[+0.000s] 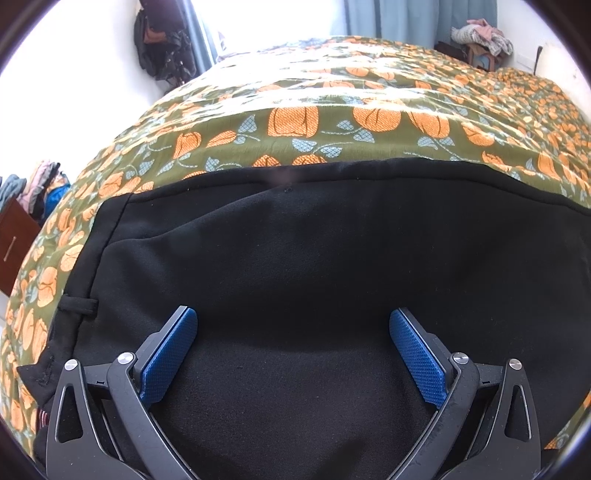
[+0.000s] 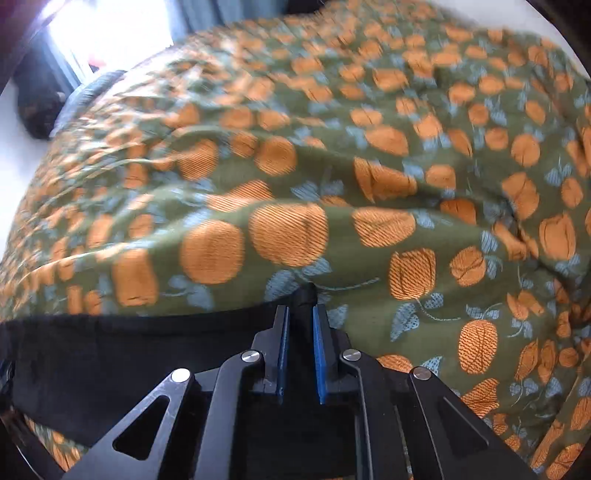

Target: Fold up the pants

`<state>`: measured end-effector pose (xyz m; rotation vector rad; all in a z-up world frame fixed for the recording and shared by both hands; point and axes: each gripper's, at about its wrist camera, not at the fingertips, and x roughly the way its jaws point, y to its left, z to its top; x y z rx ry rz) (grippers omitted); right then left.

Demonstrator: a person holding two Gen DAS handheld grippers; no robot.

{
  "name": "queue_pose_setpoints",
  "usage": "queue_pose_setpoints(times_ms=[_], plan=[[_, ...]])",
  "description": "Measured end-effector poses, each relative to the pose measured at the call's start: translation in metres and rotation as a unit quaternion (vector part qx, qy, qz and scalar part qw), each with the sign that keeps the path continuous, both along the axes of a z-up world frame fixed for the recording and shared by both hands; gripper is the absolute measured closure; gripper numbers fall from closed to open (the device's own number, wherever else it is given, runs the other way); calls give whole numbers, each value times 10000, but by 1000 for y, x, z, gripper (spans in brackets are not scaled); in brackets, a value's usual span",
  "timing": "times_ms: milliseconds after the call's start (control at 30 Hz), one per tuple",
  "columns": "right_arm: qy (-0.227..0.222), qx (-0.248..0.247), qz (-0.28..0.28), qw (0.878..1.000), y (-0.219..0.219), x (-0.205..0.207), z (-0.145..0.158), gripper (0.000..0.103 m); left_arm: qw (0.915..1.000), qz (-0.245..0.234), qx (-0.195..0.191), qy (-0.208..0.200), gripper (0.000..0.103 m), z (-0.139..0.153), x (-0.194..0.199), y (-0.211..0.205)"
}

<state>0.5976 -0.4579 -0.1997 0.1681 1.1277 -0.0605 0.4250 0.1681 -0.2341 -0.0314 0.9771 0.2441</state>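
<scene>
Black pants [image 1: 295, 240] lie flat on a green bedspread [image 1: 332, 122] printed with orange flowers. The waistband end with a belt loop [image 1: 77, 306] is at the left of the left wrist view. My left gripper [image 1: 292, 315] hovers over the middle of the pants, open, its blue pads [image 1: 170, 354] wide apart with only flat cloth below them. In the right wrist view the pants [image 2: 110, 354] stretch away to the left as a dark band. My right gripper [image 2: 300, 310] is shut on their end, and a pinch of black cloth pokes out past the fingertips. That view is motion-blurred.
The bedspread [image 2: 406, 184] spreads out wrinkled beyond the pants. A bright window, dark bags [image 1: 162, 40] hanging by the wall, a heap of clothes [image 1: 484, 35] on a stool at the far right, and a wooden cabinet [image 1: 14, 243] with clothes at the left surround the bed.
</scene>
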Motion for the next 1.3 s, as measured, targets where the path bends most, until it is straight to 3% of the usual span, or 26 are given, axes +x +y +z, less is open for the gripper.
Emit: queue_pose_setpoints(times_ms=[133, 267, 367, 500, 567, 600, 667, 700, 733, 800, 967, 1100, 1167, 1233, 1300], plan=[[-964, 41, 1015, 9901, 36, -79, 63, 98, 9998, -65, -118, 122, 0, 5, 0, 2], [-1391, 4, 1570, 9777, 65, -184, 106, 98, 9990, -87, -397, 207, 1, 23, -15, 4], [-1417, 27, 1395, 9800, 64, -266, 107, 103, 9977, -151, -650, -112, 1, 47, -53, -2], [-950, -305, 593, 9932, 41, -339, 70, 102, 9958, -269, -811, -323, 1, 69, -98, -14], [-673, -384, 147, 9969, 30, -354, 56, 98, 9945, -288, -903, -437, 1, 76, -118, -22], [-608, -451, -38, 9971, 29, -357, 53, 91, 9939, -261, -936, -523, 1, 78, -127, -26], [-777, -322, -154, 9963, 37, -363, 59, 50, 9928, -184, -988, -659, 1, 79, -141, -34], [-930, -207, -133, 9954, 47, -369, 64, 14, 9929, -141, -969, -678, 1, 77, -145, -39], [-1117, -90, -55, 9937, 63, -370, 68, 2, 9935, -86, -914, -669, 1, 75, -148, -43], [-1413, 332, 184, 9892, 91, -369, 69, 2, 9956, 169, -705, -598, 1, 71, -148, -52], [-1331, 2151, 264, 9671, 142, -338, 34, 3, 9956, 230, -700, -583, 1, 60, -143, -60], [-1324, 2740, -982, 9475, 124, -317, -11, 3, 9970, 329, -695, -9, 1, 20, -135, -56], [-1451, 3061, -1883, 9218, 101, -321, -28, 7, 9967, 311, -704, -251, 1, 20, -142, -56], [-1563, 3398, -2346, 8973, 88, -328, -34, 12, 9973, 308, -603, -275, 1, 19, -144, -60], [-1592, 3534, -2643, 8832, 80, -329, -38, 20, 9979, 307, -471, -318, 0, 17, -145, -63]])
